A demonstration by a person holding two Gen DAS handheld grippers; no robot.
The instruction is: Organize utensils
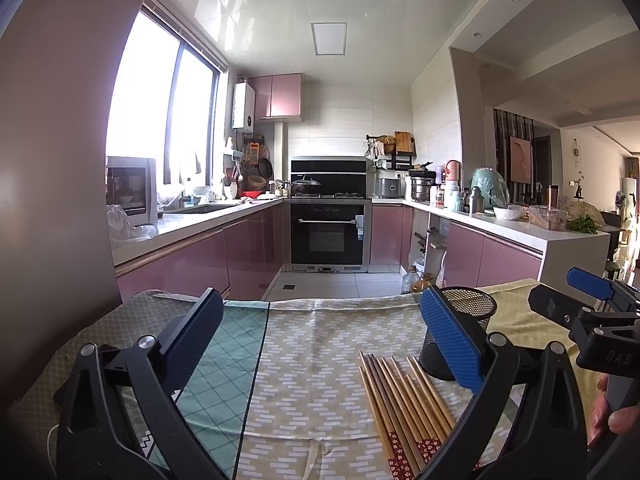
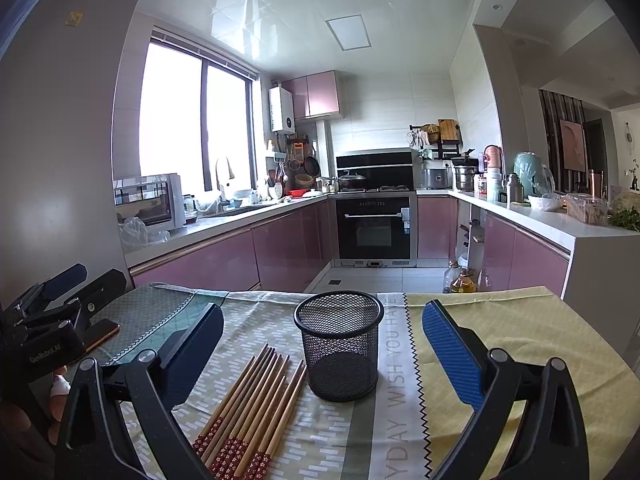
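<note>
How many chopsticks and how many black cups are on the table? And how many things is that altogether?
Chopsticks: about 10 (they overlap, so the count is not exact)
Black mesh cup: 1
Total: about 11

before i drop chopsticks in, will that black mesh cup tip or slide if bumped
Probably light: the mesh cup is thin open wire and looks empty. It stands upright on loose cloth, so a nudge may slide it. Chopsticks leaning on its rim could likely tip it.
</note>
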